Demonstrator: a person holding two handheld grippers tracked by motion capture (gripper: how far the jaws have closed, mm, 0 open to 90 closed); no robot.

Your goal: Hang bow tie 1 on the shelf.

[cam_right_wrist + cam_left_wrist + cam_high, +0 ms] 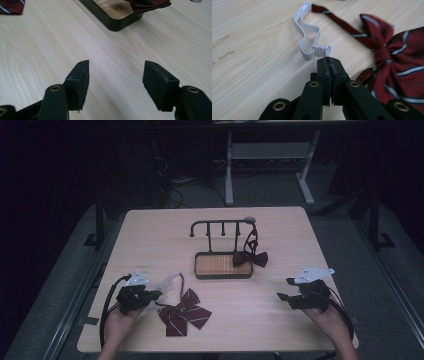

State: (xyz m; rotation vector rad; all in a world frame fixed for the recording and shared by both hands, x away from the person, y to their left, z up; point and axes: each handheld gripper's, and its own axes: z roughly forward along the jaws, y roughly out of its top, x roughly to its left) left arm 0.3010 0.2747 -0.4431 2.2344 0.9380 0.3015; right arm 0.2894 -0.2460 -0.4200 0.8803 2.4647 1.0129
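Observation:
A dark red striped bow tie lies flat at the table's front left. Its red strap runs into a white elastic loop. My left gripper sits just left of the bow, shut on the strap where the elastic ends. A sliver of red shows between the pads. A second bow tie hangs from the right end of a black hook rack. My right gripper hovers open over bare wood at the front right, with nothing between its fingers.
The rack stands on a black-rimmed tray with a wooden floor at the table's centre. Its other hooks are bare. The light wooden table ends close behind both hands. Beyond its far edge stand desk legs and cables on a dark floor.

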